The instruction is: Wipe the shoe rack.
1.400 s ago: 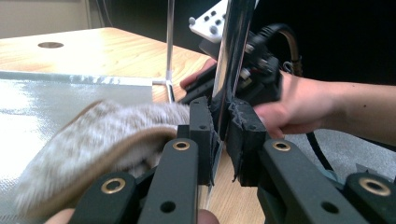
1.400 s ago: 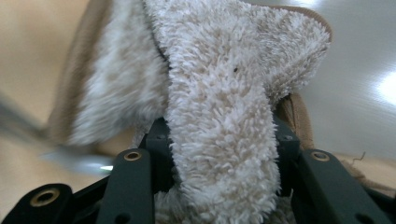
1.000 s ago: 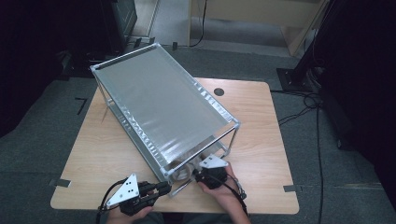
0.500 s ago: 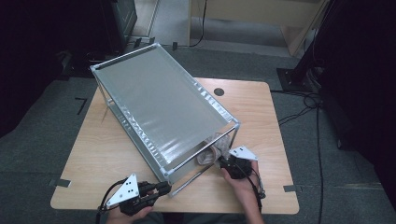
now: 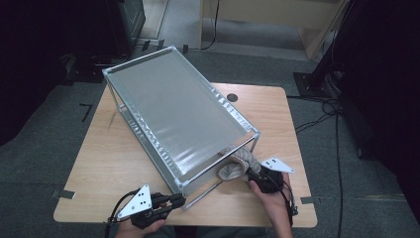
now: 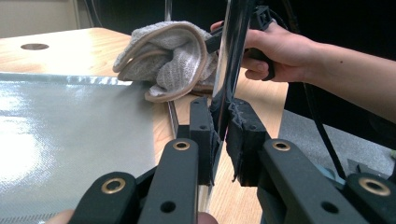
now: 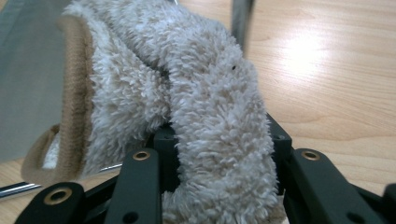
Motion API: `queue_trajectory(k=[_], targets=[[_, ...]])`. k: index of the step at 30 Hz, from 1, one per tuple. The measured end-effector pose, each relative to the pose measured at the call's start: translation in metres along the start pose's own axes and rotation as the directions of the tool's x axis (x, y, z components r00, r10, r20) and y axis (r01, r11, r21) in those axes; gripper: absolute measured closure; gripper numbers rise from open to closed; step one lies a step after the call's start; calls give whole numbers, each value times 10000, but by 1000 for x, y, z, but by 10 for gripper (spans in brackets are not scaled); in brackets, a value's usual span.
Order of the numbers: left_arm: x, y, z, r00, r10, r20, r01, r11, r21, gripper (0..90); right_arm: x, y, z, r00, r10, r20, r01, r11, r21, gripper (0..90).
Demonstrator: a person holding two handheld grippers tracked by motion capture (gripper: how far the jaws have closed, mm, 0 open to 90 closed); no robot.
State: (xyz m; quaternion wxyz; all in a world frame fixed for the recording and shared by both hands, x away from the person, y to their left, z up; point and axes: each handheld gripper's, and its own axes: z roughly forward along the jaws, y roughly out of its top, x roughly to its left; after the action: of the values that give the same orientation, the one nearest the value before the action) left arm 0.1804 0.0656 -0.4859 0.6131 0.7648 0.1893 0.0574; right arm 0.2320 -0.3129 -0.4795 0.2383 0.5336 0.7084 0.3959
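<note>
A two-shelf metal rack (image 5: 173,114) stands slantwise on the wooden table (image 5: 124,168). My left gripper (image 5: 178,201) is shut on the rack's near corner post (image 6: 236,46), and the pads of the left gripper (image 6: 219,135) press on that post from both sides. A beige terry towel (image 5: 235,166) hangs bunched at the rack's near right end, just off the lower shelf (image 6: 70,135). My right gripper (image 5: 252,173) holds it. Its jaws have just been closing, and a thick fold of the towel (image 7: 205,93) sits between the jaws of the right gripper (image 7: 222,140).
A round cable hole (image 5: 231,97) sits in the table behind the rack. Bare wood lies to the left of the rack and along the right edge. Dark equipment and cables (image 5: 322,114) stand on the grey floor around the table.
My right gripper has moved to the right and a little up along the rack's near end, carrying the towel, which now shows more outside the frame. The left gripper has stayed put.
</note>
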Motion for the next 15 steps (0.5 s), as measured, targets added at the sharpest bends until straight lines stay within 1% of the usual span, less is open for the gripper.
queue_trajectory(k=[2, 3, 5, 6, 8, 10, 11, 13, 15], targets=[[0, 0, 1, 10000, 2, -7, -2, 10000, -1, 809, 2, 1, -4, 10000, -63, 52, 64, 9999, -153, 610], [1, 0, 1, 10000, 1, 5, -1, 10000, -1, 809, 3, 3, -7, 10000, -54, 29, 54, 9995, -325, 610], [1, 0, 2, 10000, -12, 26, 12, 10000, 5, 808, 5, 10, -18, 9999, 105, 11, -104, 9964, -838, 613], [1, 0, 2, 10000, -28, 28, 28, 10000, 2, 808, 7, 15, -24, 10000, 98, 6, -97, 9938, -1109, 613], [1, 0, 2, 10000, -67, 38, 67, 10000, -6, 808, 13, 26, -39, 9999, -125, 9, 125, 9855, -1691, 614], [1, 0, 2, 9999, -88, 48, 88, 10000, -15, 807, 17, 34, -50, 9998, -202, 73, 212, 9777, -2089, 614], [1, 0, 2, 10000, -85, 46, 85, 10000, -15, 808, 20, 38, -57, 9998, -157, 119, 179, 9743, -2245, 615], [1, 0, 2, 10000, -93, 35, 93, 10000, -20, 808, 22, 41, -62, 9996, -221, 165, 255, 9694, -2442, 615], [1, 0, 2, 10000, -96, 21, 96, 10000, -15, 808, 23, 41, -64, 9991, -269, 313, 338, 9686, -2463, 614]])
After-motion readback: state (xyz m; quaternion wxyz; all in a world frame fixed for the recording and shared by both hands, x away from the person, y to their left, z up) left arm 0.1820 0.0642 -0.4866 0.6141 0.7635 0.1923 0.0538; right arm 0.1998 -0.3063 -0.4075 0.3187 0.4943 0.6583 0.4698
